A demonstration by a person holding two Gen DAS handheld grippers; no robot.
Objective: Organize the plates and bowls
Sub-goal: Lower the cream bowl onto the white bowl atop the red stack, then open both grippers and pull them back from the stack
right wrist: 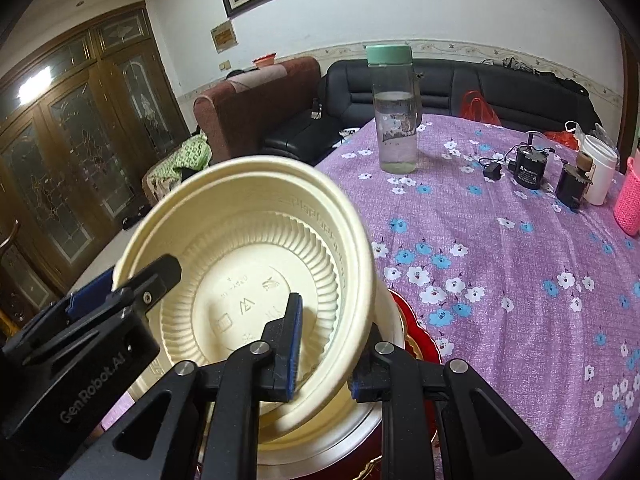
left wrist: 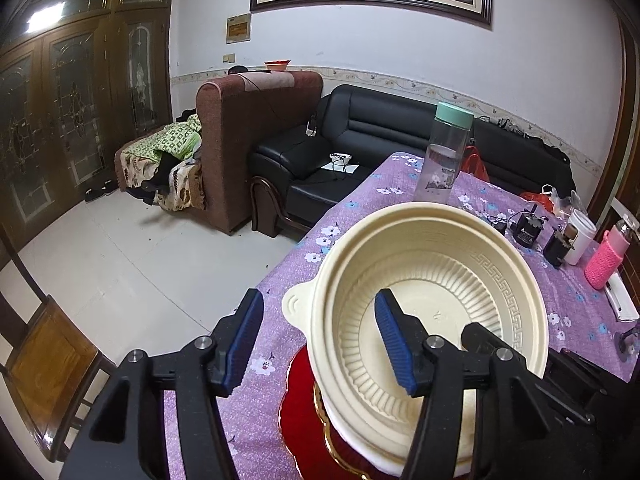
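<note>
In my right wrist view, my right gripper (right wrist: 324, 354) pinches the tilted cream bowl's (right wrist: 256, 280) rim above a red plate (right wrist: 420, 340); only my left view shows my left gripper (left wrist: 316, 340) open, unloaded, at the surface (left wrist: 280, 280) edge.

Table (right wrist: 500, 300), floral cloth (right wrist: 520, 240), bottle (right wrist: 396, 120)

the cream bowl (left wrist: 432, 280) hides most of the red plate (left wrist: 296, 412) beneath it. the plate runs off the frame's bottom edge, and the bowl's embossed base marks (right wrist: 244, 304) are too faint to read.
</note>
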